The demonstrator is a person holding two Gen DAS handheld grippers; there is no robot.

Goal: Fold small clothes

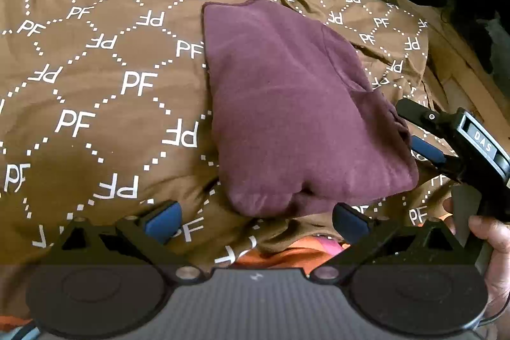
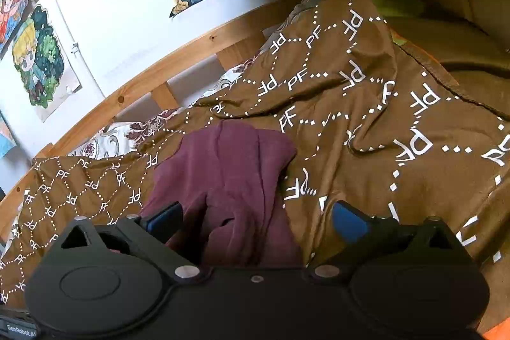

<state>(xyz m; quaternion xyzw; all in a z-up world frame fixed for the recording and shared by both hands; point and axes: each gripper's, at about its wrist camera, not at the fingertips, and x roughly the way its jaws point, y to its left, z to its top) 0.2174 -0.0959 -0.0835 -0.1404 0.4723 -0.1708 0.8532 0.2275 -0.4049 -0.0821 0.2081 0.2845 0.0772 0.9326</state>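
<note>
We see a brown blanket (image 1: 95,85) printed with white letters covering the bed, and the folded maroon garment (image 1: 287,117) lies on it. Only the right wrist view shows us the wooden bed rail (image 2: 143,78) and the cartoon posters (image 2: 38,59); only the left shows the person's hand (image 1: 491,244) behind the right gripper (image 1: 417,129). Both the left gripper (image 1: 255,220) and the right stand spread wide, gripping nothing, the garment's near edge between the right one's blue pads (image 2: 349,222).
</note>
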